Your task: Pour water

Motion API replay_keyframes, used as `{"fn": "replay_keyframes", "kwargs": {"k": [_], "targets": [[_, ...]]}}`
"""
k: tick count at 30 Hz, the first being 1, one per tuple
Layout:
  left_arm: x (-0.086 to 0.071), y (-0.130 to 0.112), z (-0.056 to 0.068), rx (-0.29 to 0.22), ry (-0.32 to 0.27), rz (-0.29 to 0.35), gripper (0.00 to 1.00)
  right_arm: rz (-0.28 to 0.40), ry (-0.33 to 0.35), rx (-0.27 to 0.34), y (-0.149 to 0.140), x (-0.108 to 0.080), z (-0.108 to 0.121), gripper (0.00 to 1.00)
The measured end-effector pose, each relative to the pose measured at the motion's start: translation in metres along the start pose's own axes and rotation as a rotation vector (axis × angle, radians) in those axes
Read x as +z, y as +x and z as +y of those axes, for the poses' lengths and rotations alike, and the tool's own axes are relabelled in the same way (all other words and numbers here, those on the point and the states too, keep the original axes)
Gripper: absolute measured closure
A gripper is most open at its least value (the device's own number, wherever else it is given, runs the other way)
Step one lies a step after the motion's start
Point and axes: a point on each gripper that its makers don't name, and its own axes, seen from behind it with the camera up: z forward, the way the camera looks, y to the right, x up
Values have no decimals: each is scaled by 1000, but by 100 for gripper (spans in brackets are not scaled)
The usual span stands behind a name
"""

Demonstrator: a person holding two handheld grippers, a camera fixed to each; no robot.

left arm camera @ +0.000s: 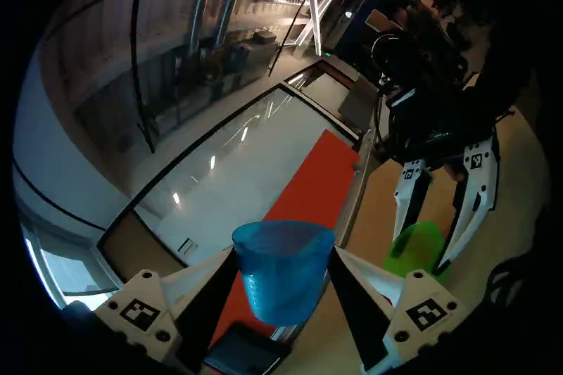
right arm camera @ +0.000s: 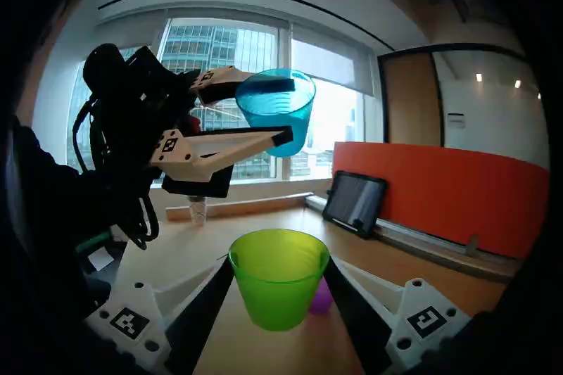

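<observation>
Green cup point(right arm camera: 279, 287) is clamped between both fingers of the right claw point(right arm camera: 279, 262), low over the bench point(right arm camera: 394, 255). Left claw point(right arm camera: 283, 111) grips the blue cup point(right arm camera: 271, 104) on both sides, raised above the green cup.

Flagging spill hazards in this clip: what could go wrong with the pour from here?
1. The blue cup in the left gripper hangs well above the green cup; water may splash or miss.
2. A tablet stands nearby on the table; a spill could reach it.
</observation>
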Motion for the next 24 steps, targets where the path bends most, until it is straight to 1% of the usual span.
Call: {"fn": "replay_keyframes", "kwargs": {"k": [11,14,24], "targets": [[3,3,-2,97,10,-2,15,-2,6,0,-2,1,-3,8],[3,2,-2,115,12,-5,15,-4,7,-1,-3,1,-3,8],[6,3,-2,153,18,-3,15,-6,12,-1,-4,1,-5,8]]}}
